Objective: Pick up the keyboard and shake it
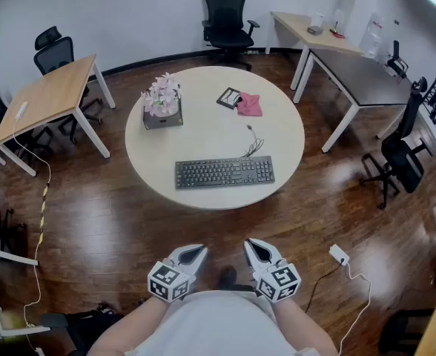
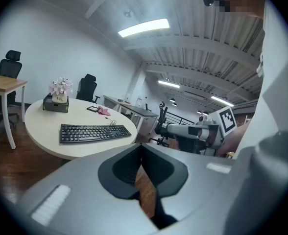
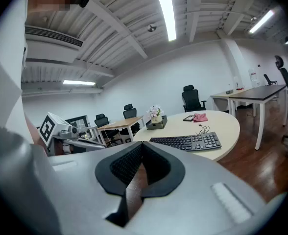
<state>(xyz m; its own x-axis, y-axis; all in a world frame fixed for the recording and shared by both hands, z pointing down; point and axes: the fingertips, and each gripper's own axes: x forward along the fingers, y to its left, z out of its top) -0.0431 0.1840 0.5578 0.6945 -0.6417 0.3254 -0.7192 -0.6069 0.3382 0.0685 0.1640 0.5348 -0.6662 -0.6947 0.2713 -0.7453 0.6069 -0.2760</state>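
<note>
Black flat plastic keyboard is lying untouched on the round cream table, near the edge closest to the person, its thin cable trailing toward the middle. The left gripper and the right gripper are hovering well short of the table, jaws pressing together on nothing

one keyboard, one round table, one flower box, one pink cloth, two tongs — left tongs, right tongs
</note>
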